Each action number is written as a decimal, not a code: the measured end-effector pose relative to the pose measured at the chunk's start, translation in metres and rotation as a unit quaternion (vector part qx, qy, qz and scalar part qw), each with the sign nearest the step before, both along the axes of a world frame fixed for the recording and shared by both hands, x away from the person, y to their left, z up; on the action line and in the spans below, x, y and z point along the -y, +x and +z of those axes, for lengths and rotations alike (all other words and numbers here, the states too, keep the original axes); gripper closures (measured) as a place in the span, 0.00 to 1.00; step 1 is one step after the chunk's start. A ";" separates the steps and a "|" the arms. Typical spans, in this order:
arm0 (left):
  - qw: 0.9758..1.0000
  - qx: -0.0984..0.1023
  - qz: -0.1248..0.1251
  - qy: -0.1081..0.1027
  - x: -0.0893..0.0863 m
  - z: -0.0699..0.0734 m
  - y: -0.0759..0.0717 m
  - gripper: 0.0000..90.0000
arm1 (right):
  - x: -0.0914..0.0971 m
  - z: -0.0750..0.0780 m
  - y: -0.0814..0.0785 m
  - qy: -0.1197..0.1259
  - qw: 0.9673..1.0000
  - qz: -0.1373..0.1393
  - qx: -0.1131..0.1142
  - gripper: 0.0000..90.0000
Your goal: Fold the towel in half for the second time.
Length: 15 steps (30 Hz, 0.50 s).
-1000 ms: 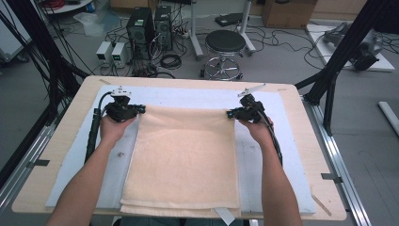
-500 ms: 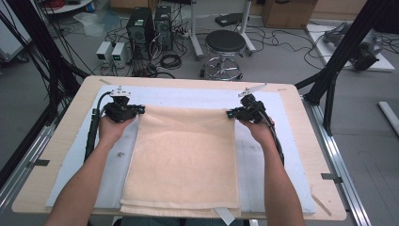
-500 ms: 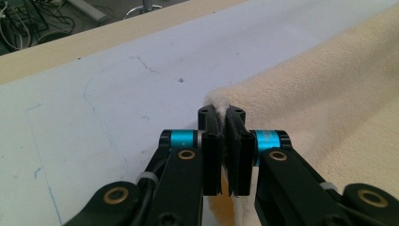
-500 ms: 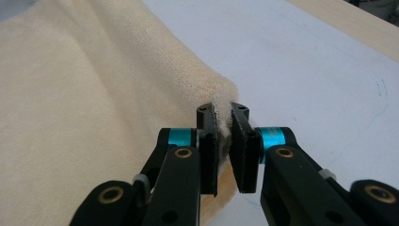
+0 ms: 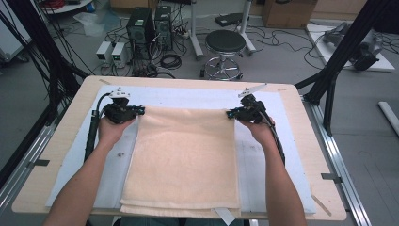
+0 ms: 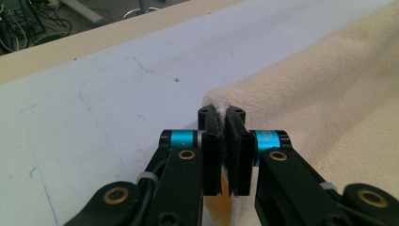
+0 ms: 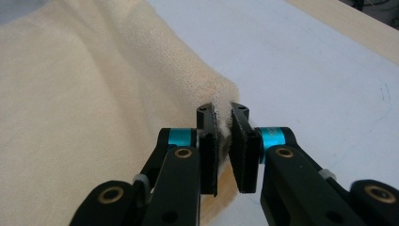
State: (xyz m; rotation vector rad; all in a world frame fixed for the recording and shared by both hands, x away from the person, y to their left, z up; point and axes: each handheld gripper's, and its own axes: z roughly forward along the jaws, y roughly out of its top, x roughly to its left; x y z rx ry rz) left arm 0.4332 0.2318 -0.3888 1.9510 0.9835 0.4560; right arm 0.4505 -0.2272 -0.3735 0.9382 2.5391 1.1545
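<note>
1. From the high view I see the cream towel lying folded on the white sheet that covers the wooden table. Its near edge reaches the table's front, where the frame's bottom cuts it off, so I cannot count the layers there.
2. My left gripper sits at the towel's far left corner and my right gripper at the far right corner. From above, both sets of jaws are small dark shapes against the cloth, and I cannot make out what they pinch.
3. The left gripper view settles it: the left gripper has its jaws pressed together on the towel corner, with a tuft of cloth poking up beyond the tips. The cloth below the jaws is hidden by the gripper's black arms.
4. The right gripper view shows the right gripper pinching the other corner of the towel. The cloth rises in a small hump just past the jaws. Whether that corner is lifted clear of the sheet I cannot tell.
5. The high view adds a stool, computer boxes and loose cables on the floor beyond the table.
6. My forearms cover part of the sheet on either side of the towel.
</note>
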 end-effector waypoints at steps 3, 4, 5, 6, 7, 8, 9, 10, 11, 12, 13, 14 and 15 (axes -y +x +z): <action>1.000 0.003 -0.002 -0.004 0.000 0.003 -0.002 0.95 | 0.000 0.002 -0.002 0.004 1.000 0.005 0.001 0.92; 1.000 0.003 -0.003 -0.006 -0.001 0.003 -0.002 0.95 | 0.001 0.003 -0.003 0.004 1.000 0.006 0.001 0.92; 1.000 0.004 -0.004 -0.008 -0.001 0.004 -0.003 0.95 | 0.001 0.004 -0.004 0.005 1.000 0.006 0.002 0.92; 1.000 0.004 -0.007 -0.011 -0.001 0.005 -0.004 0.95 | 0.001 0.005 -0.004 0.008 1.000 0.009 0.005 0.92; 1.000 0.006 -0.009 -0.012 -0.002 0.006 -0.005 0.95 | 0.002 0.006 -0.006 0.010 1.000 0.010 0.004 0.92; 1.000 0.008 -0.012 -0.015 -0.002 0.008 -0.006 0.95 | 0.003 0.008 -0.006 0.012 1.000 0.011 0.006 0.92; 1.000 0.011 -0.016 -0.017 -0.003 0.009 -0.007 0.95 | 0.003 0.009 -0.007 0.015 1.000 0.013 0.005 0.92; 1.000 0.013 -0.018 -0.022 -0.003 0.011 -0.009 0.95 | 0.004 0.010 -0.009 0.016 1.000 0.014 0.006 0.92; 0.999 0.014 -0.025 -0.024 -0.004 0.013 -0.011 0.95 | 0.004 0.011 -0.010 0.018 1.000 0.017 0.006 0.92; 0.999 0.016 -0.026 -0.028 -0.005 0.015 -0.012 0.95 | 0.004 0.013 -0.012 0.022 1.000 0.020 0.007 0.92; 0.999 0.018 -0.031 -0.026 -0.006 0.016 -0.014 0.95 | 0.005 0.015 -0.013 0.022 0.999 0.023 0.011 0.92; 0.999 0.020 -0.035 -0.024 -0.006 0.018 -0.016 0.95 | 0.005 0.017 -0.015 0.025 0.999 0.024 0.010 0.92; 0.999 0.021 -0.037 -0.027 -0.007 0.020 -0.018 0.95 | 0.005 0.019 -0.017 0.028 0.999 0.027 0.012 0.92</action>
